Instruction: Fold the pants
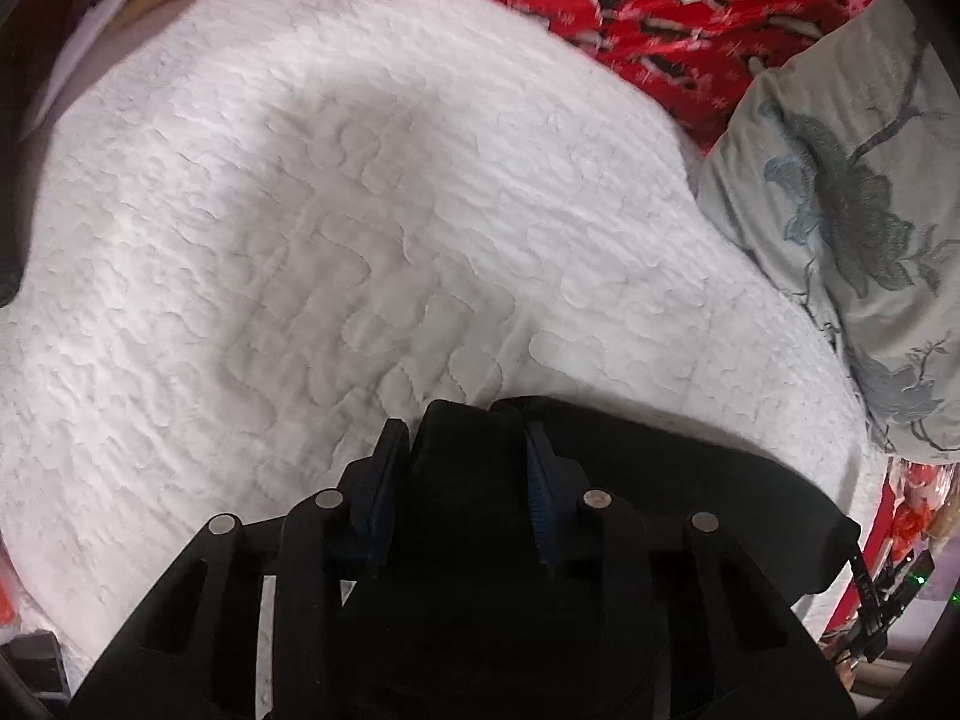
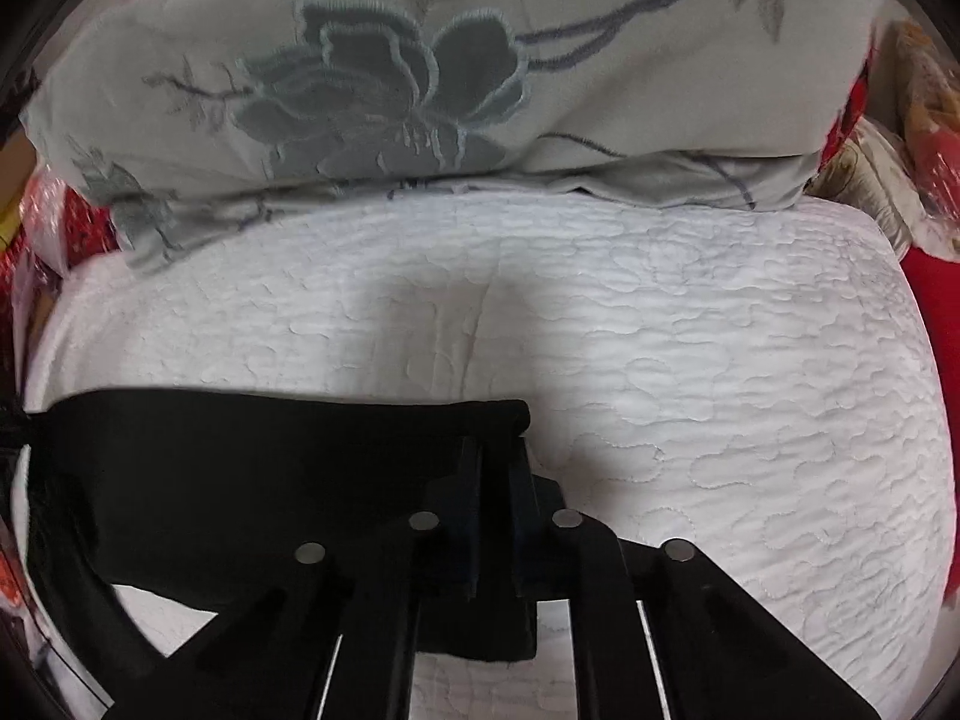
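We find no brand, label or readable writing on any surface in either view.

Left gripper [image 1: 465,450]: we see its two blue-padded fingers [image 1: 378,480] partly closed, with a raised fold of the black pants [image 1: 690,510] filling the gap between them. The pads sit against the cloth on both sides, so we read this as a pinch on the pants. Seen from this gripper, the pants run off to the right along the near edge of the white quilted bedspread [image 1: 360,210] and end short of the grey floral pillow [image 1: 840,210].

Right gripper [image 2: 495,462]: we see its jaws pressed almost together on the top corner of the pants [image 2: 270,468]. The thin hem of the cloth is clamped between the pads. From this gripper the pants spread out to the left, lying flat on the bedspread [image 2: 720,390]. A short flap hangs below the fingers.

Beyond the pants, the floral pillow [image 2: 390,90] lies across the far edge of the bedspread in the right wrist view. A red patterned blanket [image 1: 660,0] lies past the bedspread in the left wrist view.

Limits of view: black cloth against black gripper frame makes the pad contact lines hard to trace. The lower part of the pants is hidden under both gripper frames. The clutter at the picture edges is too blurred to identify.
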A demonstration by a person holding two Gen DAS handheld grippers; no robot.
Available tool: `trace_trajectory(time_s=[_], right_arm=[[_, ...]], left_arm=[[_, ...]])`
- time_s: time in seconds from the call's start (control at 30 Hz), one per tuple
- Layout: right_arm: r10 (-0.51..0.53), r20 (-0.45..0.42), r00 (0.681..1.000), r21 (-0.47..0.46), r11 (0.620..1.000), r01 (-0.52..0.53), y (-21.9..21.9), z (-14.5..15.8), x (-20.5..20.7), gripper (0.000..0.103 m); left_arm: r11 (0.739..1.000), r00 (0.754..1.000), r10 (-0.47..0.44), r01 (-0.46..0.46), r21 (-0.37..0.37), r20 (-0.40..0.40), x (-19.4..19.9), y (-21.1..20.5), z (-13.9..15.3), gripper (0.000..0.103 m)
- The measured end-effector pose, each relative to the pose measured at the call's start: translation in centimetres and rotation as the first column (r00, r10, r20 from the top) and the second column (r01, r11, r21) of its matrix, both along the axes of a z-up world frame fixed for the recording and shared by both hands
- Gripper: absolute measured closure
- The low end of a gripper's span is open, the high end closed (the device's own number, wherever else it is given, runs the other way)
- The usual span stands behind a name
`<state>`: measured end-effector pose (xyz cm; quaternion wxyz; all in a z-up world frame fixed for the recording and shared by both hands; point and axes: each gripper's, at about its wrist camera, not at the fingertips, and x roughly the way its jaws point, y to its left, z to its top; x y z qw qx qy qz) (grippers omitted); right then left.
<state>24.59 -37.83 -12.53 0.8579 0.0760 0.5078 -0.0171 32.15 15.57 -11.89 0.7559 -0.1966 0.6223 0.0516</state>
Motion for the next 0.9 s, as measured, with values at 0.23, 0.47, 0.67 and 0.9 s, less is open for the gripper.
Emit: trace_trajectory(time_s=[0.23,0.47,0.67,0.9], right_arm=[[-0.013,0.075,0.997,0.03,0.999,0.011,0.1,2.6,-2.9,0.098],[0.001,0.165,0.986,0.03,1.0,-0.006,0.8,5.5,-6.5,0.098],[0.039,0.237,0.971,0.01,0.999,-0.043,2.1,7.5,-11.7,0.098],[0.042,0.298,0.954,0.071,0.995,-0.066,2.9,8.0,-19.0,0.099]], left_arm=[[1.0,0.996,-0.007,0.004,0.028,0.085,-2.3,-0.3,3.8,0.071],[1.0,0.989,0.01,-0.012,0.009,0.146,-5.9,-0.2,7.2,0.075],[1.0,0.981,0.024,-0.024,-0.001,0.192,-10.8,0.4,8.9,0.079],[0.999,0.984,0.008,-0.001,-0.041,0.179,-16.1,0.3,7.8,0.079]])
